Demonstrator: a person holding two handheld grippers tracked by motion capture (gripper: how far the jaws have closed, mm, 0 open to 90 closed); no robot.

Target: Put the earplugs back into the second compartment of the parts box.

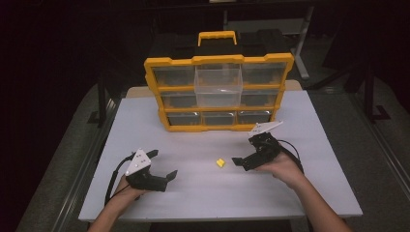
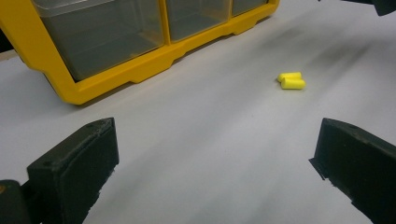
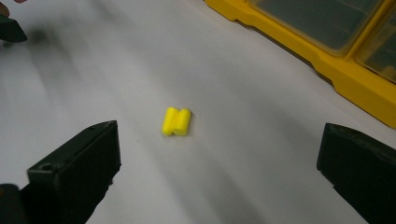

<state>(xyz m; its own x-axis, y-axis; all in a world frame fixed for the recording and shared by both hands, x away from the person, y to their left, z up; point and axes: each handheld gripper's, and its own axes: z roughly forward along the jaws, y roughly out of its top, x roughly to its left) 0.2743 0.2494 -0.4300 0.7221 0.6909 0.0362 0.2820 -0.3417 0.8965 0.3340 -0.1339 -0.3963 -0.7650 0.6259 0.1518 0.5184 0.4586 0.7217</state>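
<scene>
Two small yellow foam plugs (image 1: 220, 163) are seen lying side by side, touching, on the bare white table (image 1: 193, 193), in front of the yellow organiser case (image 1: 218, 94) and well apart from it. The right gripper (image 1: 238, 161) is held low just beside the plugs, its jaws spread wide and empty and turned toward them, a stance judged to prepare a grasp. The same plugs (image 3: 176, 122) are framed between those jaws in the right gripper view. The left gripper (image 1: 167, 166) is kept farther off with jaws equally wide and empty, presumably in reserve. One clear drawer (image 1: 218, 86) is drawn out of the case, probably as the receptacle intended for the plugs (image 2: 291, 80).
</scene>
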